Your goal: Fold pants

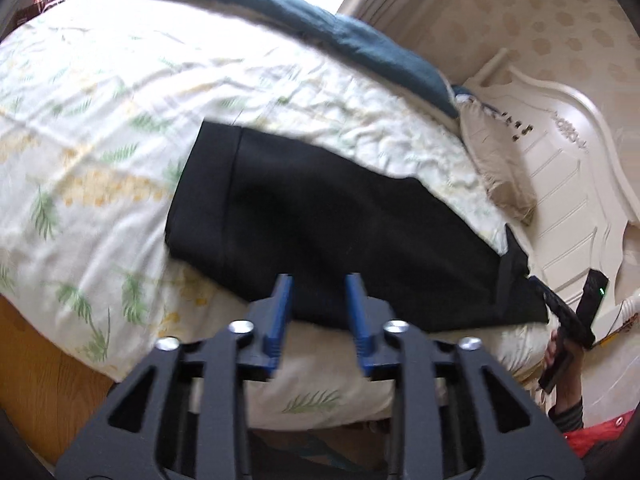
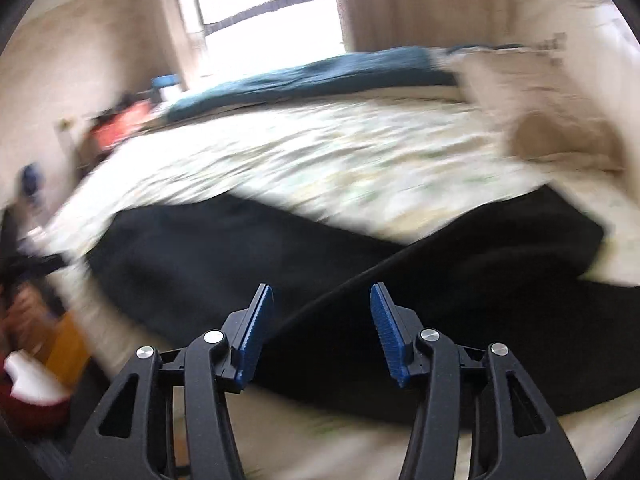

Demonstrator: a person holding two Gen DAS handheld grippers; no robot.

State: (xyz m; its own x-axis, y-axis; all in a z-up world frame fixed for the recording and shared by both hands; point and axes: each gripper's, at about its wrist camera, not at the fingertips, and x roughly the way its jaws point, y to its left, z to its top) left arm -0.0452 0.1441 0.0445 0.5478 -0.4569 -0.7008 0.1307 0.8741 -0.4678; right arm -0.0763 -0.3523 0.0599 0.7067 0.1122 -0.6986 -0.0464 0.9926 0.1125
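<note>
Black pants lie flat on a bed with a leaf-print sheet, near its front edge, hem end at the left. My left gripper is open and empty, its blue fingers just above the pants' near edge. In the right wrist view the pants fill the lower middle, with a fold line running diagonally. My right gripper is open and empty, above the pants. This view is motion-blurred. The right gripper also shows at the far right of the left wrist view, by the pants' other end.
A dark teal blanket lies along the far side of the bed. A beige pillow sits by the white headboard. Wooden floor shows at the lower left. A bright window is behind the bed.
</note>
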